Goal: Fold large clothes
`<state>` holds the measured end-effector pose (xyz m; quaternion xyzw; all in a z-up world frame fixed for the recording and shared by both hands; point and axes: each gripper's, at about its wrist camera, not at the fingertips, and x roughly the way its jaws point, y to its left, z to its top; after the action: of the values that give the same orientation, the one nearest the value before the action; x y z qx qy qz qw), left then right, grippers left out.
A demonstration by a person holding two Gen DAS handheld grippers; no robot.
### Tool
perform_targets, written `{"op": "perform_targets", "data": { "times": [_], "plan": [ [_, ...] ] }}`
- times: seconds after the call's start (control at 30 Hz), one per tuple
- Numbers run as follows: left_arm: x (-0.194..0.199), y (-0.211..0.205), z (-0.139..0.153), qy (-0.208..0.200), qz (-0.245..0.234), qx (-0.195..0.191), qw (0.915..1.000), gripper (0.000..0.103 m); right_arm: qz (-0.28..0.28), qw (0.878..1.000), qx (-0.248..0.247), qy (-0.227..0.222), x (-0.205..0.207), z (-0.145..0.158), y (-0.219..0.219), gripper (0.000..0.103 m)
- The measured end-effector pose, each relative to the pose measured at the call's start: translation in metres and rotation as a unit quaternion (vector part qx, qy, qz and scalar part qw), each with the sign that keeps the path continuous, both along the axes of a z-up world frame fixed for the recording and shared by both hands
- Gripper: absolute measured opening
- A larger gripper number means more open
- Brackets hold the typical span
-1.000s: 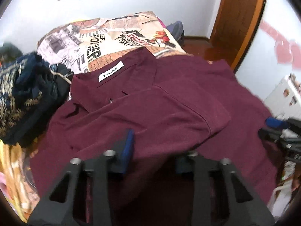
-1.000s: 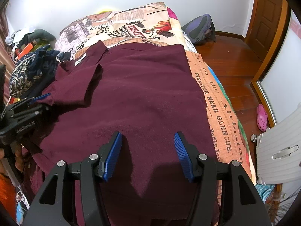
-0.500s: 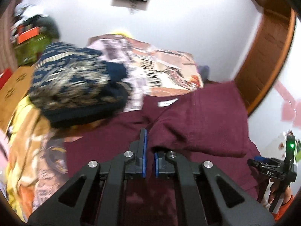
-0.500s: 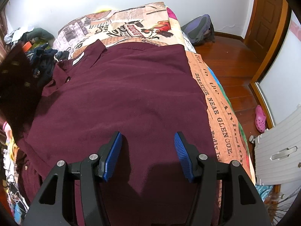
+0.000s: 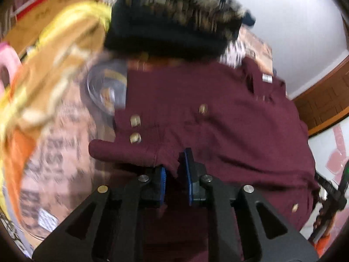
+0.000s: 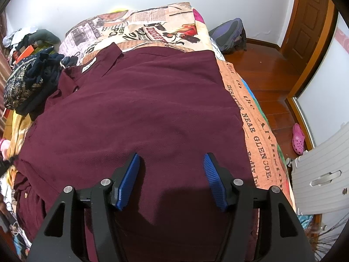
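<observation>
**Item:** shirt [image 6: 135,113], maroon, collared, large. It is laid across the printed bedspread [image 6: 257,131], collar and white label toward the far wall. A dark patterned garment [image 6: 21,87] is piled at its collar side.

**Step in hand (judged):** the sleeve-and-side fold. In the left wrist view a buttoned edge [image 5: 135,128] of the shirt is seen turned up, with pale buttons showing and a tongue of cloth drawn out toward the bedspread. That view is blurred, so finer detail cannot be read.

**Left gripper** [image 5: 176,175]: the jaws are nearly together and have just been opening slightly. A small corner of maroon cloth is seen between the blue pads [image 5: 188,170]. Whether the pads press on it or merely flank it cannot be told from the blurred view. The rest of the shirt is spread ahead of and to the right of the fingers.

**Right gripper** [image 6: 172,182]: the jaws stand apart and nothing is gripped. It is held over the near part of the shirt's flat back panel, with cloth below and between the fingers. Contact with the cloth cannot be confirmed.

**Next move (judged):** the caught edge is to be carried across the body of the shirt and laid flat, so that a straight fold line is formed. The main panel may need pinning by the right gripper so that it is not dragged. The small bite of cloth at the left pads may slip free if pulled sharply.
</observation>
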<state>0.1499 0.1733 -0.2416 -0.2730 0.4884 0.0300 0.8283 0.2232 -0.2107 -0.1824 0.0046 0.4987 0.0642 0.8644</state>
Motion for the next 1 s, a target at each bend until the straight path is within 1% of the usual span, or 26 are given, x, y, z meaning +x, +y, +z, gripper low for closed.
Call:
{"op": "perform_targets", "data": {
  "times": [0.07, 0.23, 0.27, 0.3, 0.33, 0.37, 0.4, 0.47, 0.5, 0.6, 0.8, 0.9, 1.0],
  "plan": [
    [-0.006, -0.007, -0.008, 0.01, -0.008, -0.005, 0.9999, 0.016, 0.0, 1.0, -0.003, 0.0, 0.0, 0.0, 0.001, 0.058],
    [-0.014, -0.013, -0.007, 0.023, -0.025, 0.001, 0.9994, 0.019, -0.002, 1.0, -0.007, 0.001, 0.0, 0.0, 0.002, 0.059],
    [-0.015, -0.013, -0.006, 0.025, -0.027, 0.001, 0.9993, 0.023, -0.002, 1.0, -0.007, 0.001, 0.0, 0.0, 0.003, 0.059],
    [-0.016, -0.012, -0.006, 0.03, -0.024, 0.009, 0.9992, 0.029, -0.001, 1.0, -0.008, 0.001, 0.0, 0.0, 0.003, 0.059],
    [-0.019, -0.01, -0.007, 0.033, -0.02, 0.022, 0.999, 0.04, 0.0, 1.0, -0.008, 0.003, 0.0, 0.0, 0.003, 0.059],
    [-0.022, -0.009, -0.005, 0.033, -0.017, 0.034, 0.9987, 0.043, 0.0, 1.0, -0.006, 0.004, 0.001, 0.001, 0.003, 0.059],
    [-0.026, -0.009, -0.003, 0.032, -0.016, 0.047, 0.9982, 0.043, 0.0, 1.0, -0.003, 0.005, 0.001, 0.001, 0.002, 0.059],
    [-0.029, -0.006, 0.0, 0.041, -0.009, 0.073, 0.9964, 0.049, 0.0, 1.0, 0.004, 0.007, 0.002, 0.002, 0.0, 0.059],
    [-0.031, -0.002, 0.001, 0.041, -0.007, 0.08, 0.9959, 0.049, 0.0, 1.0, 0.007, 0.008, 0.003, 0.003, -0.002, 0.059],
    [-0.037, 0.013, 0.01, 0.033, 0.003, 0.08, 0.9963, 0.05, -0.004, 1.0, 0.005, 0.0, 0.005, 0.01, -0.004, 0.059],
    [-0.021, 0.042, 0.028, 0.011, 0.024, 0.085, 0.996, 0.051, -0.008, 0.999, -0.001, -0.031, 0.017, 0.031, -0.014, 0.059],
    [0.001, 0.054, 0.027, 0.01, 0.026, 0.07, 0.9972, 0.051, -0.008, 0.999, -0.003, -0.043, 0.026, 0.041, -0.021, 0.059],
    [0.02, 0.064, 0.015, 0.02, 0.021, 0.046, 0.9985, 0.051, -0.007, 0.999, -0.012, -0.048, 0.037, 0.046, -0.025, 0.059]
  ]
}}
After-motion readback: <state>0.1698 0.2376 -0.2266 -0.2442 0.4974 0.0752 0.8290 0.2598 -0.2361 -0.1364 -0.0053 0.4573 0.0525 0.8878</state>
